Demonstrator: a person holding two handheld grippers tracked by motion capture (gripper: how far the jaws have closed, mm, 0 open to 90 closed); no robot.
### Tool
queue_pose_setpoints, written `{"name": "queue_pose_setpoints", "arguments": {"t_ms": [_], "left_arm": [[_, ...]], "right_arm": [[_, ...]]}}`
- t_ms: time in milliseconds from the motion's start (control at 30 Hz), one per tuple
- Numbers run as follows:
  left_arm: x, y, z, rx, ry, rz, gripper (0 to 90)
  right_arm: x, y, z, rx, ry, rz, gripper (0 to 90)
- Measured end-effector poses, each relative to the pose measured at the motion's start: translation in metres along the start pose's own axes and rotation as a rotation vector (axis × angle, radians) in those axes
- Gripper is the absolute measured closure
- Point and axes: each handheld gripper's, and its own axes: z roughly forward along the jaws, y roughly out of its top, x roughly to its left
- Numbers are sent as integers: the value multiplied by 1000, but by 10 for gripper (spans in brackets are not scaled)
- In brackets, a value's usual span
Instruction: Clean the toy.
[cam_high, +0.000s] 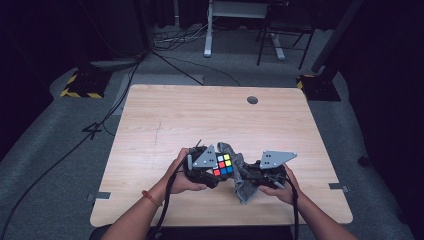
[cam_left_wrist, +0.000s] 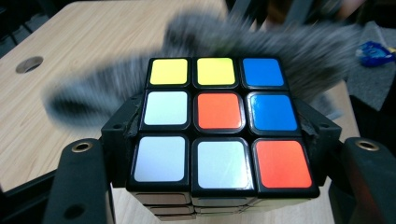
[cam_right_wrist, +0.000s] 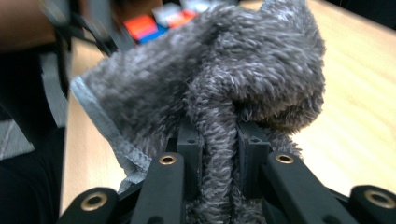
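A puzzle cube (cam_high: 223, 164) with yellow, blue, white, orange and red stickers sits between the jaws of my left gripper (cam_high: 216, 170) near the table's front edge. In the left gripper view the cube (cam_left_wrist: 218, 126) is clamped from both sides, its top face towards the camera, and my left gripper (cam_left_wrist: 219, 140) is shut on it. My right gripper (cam_high: 250, 176) is shut on a fluffy grey cloth (cam_high: 239, 172) that lies against the cube's right side. In the right gripper view a fold of the cloth (cam_right_wrist: 219, 93) is pinched between the pads of my right gripper (cam_right_wrist: 219, 154), and the cube's stickers (cam_right_wrist: 154, 23) peek out behind.
The light wooden table (cam_high: 200, 115) has a round cable hole (cam_high: 252, 99) at the back right. Cables, a desk frame and chair legs stand on the grey floor beyond the table. A blue packet (cam_left_wrist: 376, 52) lies on the floor at the right of the left gripper view.
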Motion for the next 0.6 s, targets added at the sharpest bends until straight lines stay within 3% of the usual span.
{"name": "queue_pose_setpoints", "arguments": {"t_ms": [100,300,400,600], "left_arm": [[-4,1,5,19,-11,12,332],[-11,1,16,55,-43,23,331],[-14,2,17,39,-58,35,331],[-15,1,13,7,-70,40,331]], "right_arm": [[3,7,-6,-43,-9,-16,757],[7,12,-14,-74,-30,-32,756],[7,14,-14,-65,-60,-42,755],[-3,7,-7,-28,-78,-7,756]]}}
